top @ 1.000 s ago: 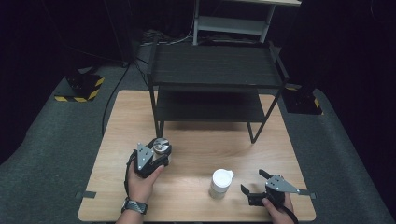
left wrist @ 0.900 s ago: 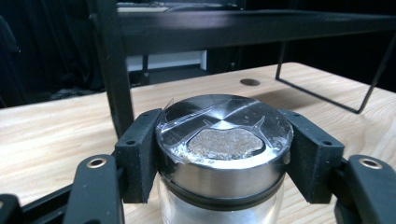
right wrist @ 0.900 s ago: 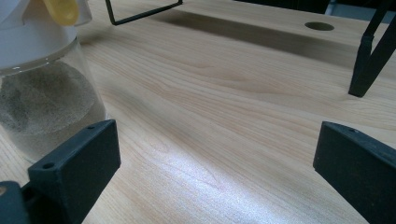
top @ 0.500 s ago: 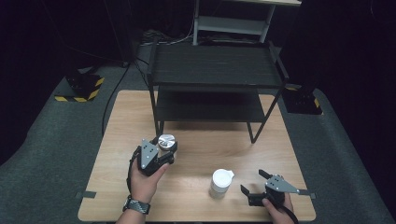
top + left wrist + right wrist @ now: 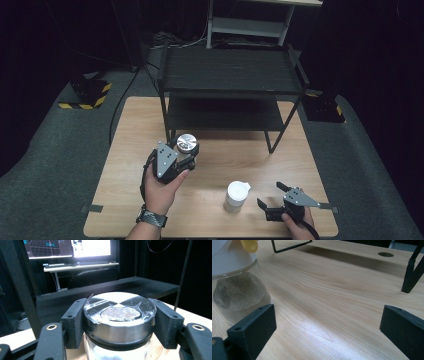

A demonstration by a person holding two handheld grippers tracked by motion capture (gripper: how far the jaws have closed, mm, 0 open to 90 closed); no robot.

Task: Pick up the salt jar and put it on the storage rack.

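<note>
At the table's (image 5: 210, 165) near-left, your left gripper (image 5: 176, 159) holds the metal-lidded jar (image 5: 186, 145) clamped between its fingers (image 5: 75, 322), clear of the wood, the black shelf (image 5: 230, 70) at its twelve o'clock. Keep it upright as you carry it. The right gripper (image 5: 274, 196) rests open, the white-capped jar (image 5: 236, 196) at its nine o'clock.

Left gripper (image 5: 184, 156): held above the table, jaws clamped on either side of a jar's metal lid.
Left hand (image 5: 161, 186): wrapped round the gripper body from below, watch on the wrist, forearm entering at the bottom edge.
Right gripper (image 5: 272, 196): low at the table's near right, jaws spread wide with nothing between them.
Right hand (image 5: 296, 223): behind the gripper, gripping its rear.
</note>
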